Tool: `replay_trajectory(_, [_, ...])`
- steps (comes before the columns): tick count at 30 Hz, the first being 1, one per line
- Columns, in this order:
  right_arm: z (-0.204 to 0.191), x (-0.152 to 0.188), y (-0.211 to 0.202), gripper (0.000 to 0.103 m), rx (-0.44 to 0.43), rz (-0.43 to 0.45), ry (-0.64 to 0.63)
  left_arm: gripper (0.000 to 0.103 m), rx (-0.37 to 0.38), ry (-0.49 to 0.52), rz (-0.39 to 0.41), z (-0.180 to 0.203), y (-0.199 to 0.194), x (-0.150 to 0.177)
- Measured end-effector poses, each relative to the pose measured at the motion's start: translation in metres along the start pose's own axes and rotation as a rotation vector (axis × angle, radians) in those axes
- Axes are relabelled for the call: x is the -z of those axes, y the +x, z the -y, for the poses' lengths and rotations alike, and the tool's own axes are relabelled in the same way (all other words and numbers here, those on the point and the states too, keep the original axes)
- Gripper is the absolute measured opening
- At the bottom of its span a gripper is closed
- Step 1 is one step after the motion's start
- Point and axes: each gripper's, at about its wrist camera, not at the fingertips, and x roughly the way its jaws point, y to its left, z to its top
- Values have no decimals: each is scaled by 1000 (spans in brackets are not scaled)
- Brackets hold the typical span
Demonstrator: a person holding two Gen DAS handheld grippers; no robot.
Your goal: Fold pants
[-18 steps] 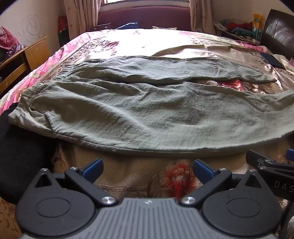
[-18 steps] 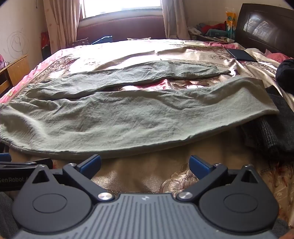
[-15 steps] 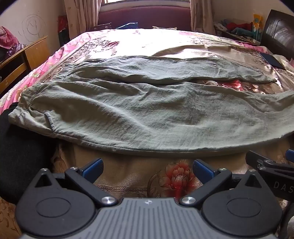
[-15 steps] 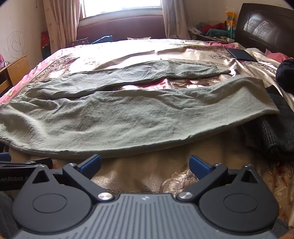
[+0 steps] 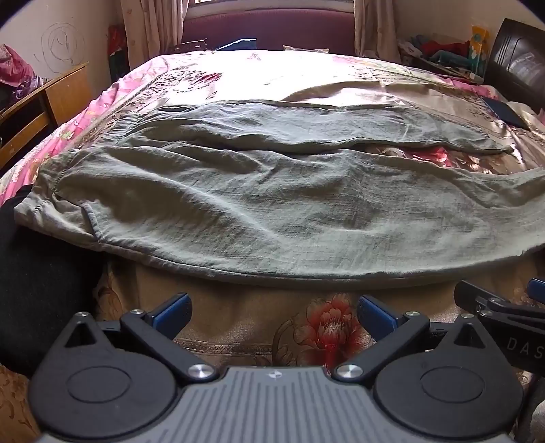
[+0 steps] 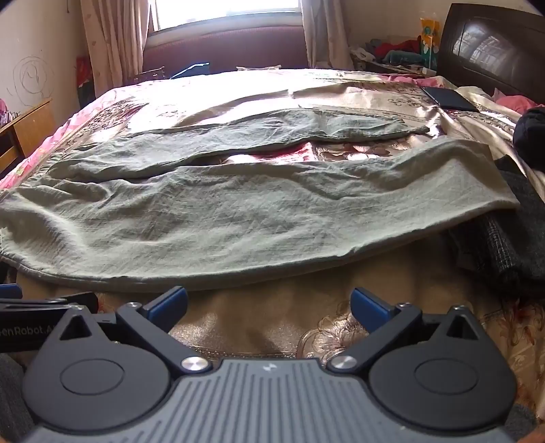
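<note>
Both claws – left claw [image 5: 274, 315], right claw [image 6: 269, 305] – wide open, empty, pants [image 5: 272, 208] flat on bed [image 5: 238, 78], dark clothes [image 6: 511, 245] at rt hem

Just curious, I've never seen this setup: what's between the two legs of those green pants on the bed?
Only bedspread: a strip of shiny floral bedspread shows between the two legs of the wrinkled grey-green cotton pants, clearest in the right wrist view.

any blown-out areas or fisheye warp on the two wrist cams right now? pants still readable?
Left wrist: sunlit bedspread behind the pants is glared white; fisheye bows the near hem; weave sharp. Right wrist: window clipped, sheen on the bedspread, dark corner vignette; pants readable.
</note>
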Motion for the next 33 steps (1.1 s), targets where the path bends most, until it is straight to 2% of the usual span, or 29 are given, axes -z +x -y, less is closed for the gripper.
replay_trajectory(33, [-3,1,1,101,-1,-10,-9,103,8,-21,-15,-3,-1,1])
